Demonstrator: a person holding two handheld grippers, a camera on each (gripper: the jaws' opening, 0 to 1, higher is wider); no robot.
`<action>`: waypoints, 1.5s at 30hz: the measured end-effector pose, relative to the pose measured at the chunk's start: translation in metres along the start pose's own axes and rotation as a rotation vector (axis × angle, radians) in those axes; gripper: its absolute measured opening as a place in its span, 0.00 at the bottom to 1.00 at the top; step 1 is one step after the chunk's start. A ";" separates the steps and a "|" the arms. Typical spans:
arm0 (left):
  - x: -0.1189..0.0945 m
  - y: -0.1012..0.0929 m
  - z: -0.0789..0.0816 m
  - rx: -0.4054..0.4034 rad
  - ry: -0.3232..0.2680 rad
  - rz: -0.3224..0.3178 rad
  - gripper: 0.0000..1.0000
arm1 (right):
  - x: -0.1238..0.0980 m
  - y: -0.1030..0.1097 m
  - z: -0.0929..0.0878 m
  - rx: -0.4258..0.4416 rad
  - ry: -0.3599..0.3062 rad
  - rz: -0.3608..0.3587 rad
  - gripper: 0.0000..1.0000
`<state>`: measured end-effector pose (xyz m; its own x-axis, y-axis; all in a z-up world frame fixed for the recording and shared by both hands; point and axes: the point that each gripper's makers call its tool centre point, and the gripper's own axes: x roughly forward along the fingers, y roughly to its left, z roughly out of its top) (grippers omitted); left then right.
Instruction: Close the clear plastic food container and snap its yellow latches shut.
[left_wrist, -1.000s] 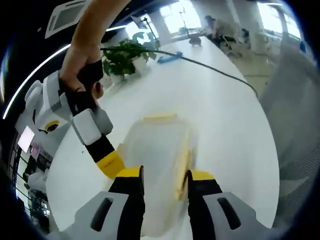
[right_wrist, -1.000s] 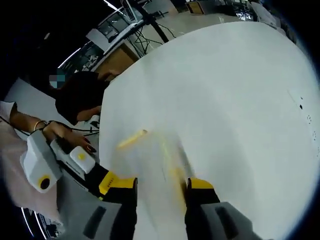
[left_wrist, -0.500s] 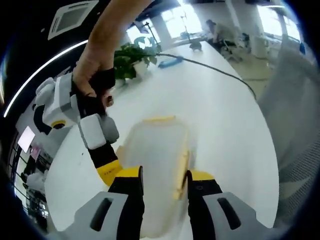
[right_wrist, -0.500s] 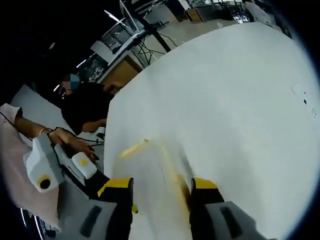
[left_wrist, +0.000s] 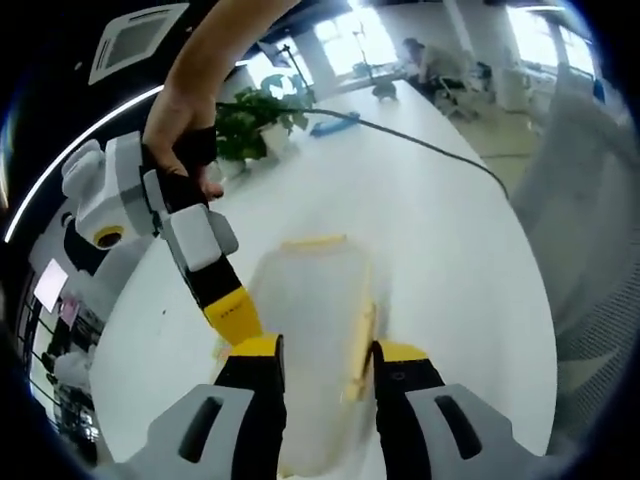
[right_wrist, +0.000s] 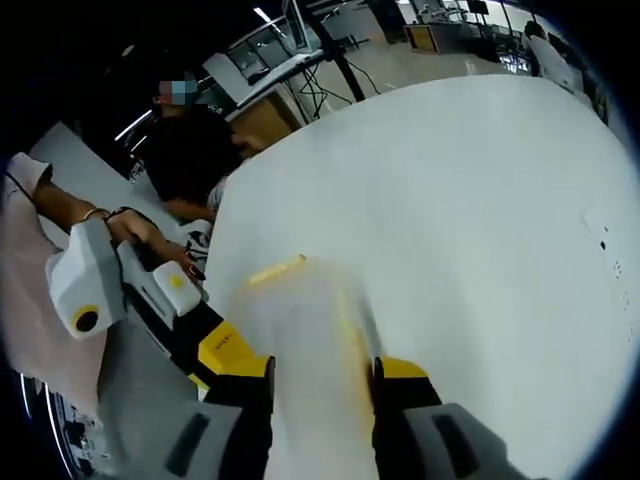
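The clear plastic container (left_wrist: 305, 300) lies on the white table with its lid down. One yellow latch (left_wrist: 312, 242) is on its far end and another yellow latch (left_wrist: 360, 345) runs along its right side. My left gripper (left_wrist: 325, 350) hovers over the near end, jaws apart, with the side latch just inside the right jaw. The right gripper (left_wrist: 232, 312), held by a hand, has its yellow tip at the container's left edge. In the right gripper view the blurred container (right_wrist: 300, 320) lies beyond my right gripper (right_wrist: 320, 368), whose jaws are apart. The left gripper (right_wrist: 225, 345) touches its left side.
The white table (left_wrist: 430, 220) stretches far ahead, with a potted plant (left_wrist: 250, 120) and a black cable (left_wrist: 430, 150) at the back. A mesh chair back (left_wrist: 590, 250) stands at the right. A person in black (right_wrist: 190, 150) sits beyond the table (right_wrist: 480, 200).
Both cameras shifted slightly. The hand with the right gripper swung in, so its yellow tip now sits against the container's left edge. The container has stayed in place.
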<state>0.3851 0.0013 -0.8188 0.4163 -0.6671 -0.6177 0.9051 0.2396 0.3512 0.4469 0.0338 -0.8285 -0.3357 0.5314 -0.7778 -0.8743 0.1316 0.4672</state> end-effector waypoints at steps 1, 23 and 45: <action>0.000 0.000 0.000 -0.005 -0.004 -0.001 0.31 | 0.000 0.001 0.000 0.004 0.005 0.002 0.35; 0.002 -0.004 0.003 -0.002 -0.011 0.004 0.31 | 0.006 0.007 0.000 0.006 0.043 0.033 0.36; -0.018 -0.002 -0.001 -0.086 0.027 0.017 0.34 | -0.007 0.004 -0.006 0.058 -0.153 -0.225 0.46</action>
<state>0.3755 0.0141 -0.8092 0.4331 -0.6432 -0.6314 0.9013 0.3112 0.3012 0.4441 0.0261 -0.8241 -0.0743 0.6027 -0.7945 -0.8981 0.3059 0.3161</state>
